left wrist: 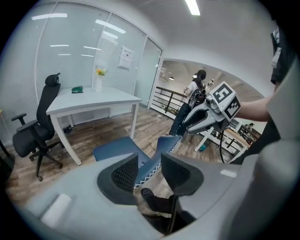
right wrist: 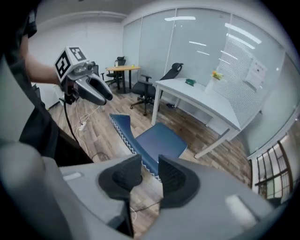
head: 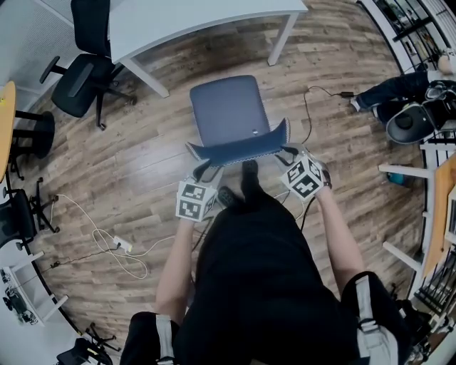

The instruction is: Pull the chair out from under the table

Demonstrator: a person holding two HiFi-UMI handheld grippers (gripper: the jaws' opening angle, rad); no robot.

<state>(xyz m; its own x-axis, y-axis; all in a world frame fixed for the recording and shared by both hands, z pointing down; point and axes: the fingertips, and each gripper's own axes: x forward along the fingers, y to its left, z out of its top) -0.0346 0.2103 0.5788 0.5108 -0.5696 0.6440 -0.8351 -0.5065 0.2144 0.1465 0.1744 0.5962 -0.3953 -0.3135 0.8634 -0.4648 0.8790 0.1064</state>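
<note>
Head view: the blue padded chair (head: 228, 110) with a white zigzag-stitched backrest (head: 235, 148) stands on the wood-plank floor (head: 142, 185). Its seat is wholly clear of the white table (head: 178, 21), just short of that table's near legs.

Judgement: the pull-out looks done or nearly so, and the step in hand reads as letting go.

The left gripper (head: 201, 170) and right gripper (head: 291, 151) sit at the backrest's two top corners.
- Left gripper view: the dark ribbed fingers (left wrist: 125, 171) stand apart. The backrest edge shows in the gap, with no pad pressing on it.
- Right gripper view: the fingers (right wrist: 125, 176) likewise stand apart, gripping nothing.

Next move calls for lifting both grippers clear without nudging the chair.

Chair: upright, armless, with a smooth flat seat and a thin curved back.
</note>
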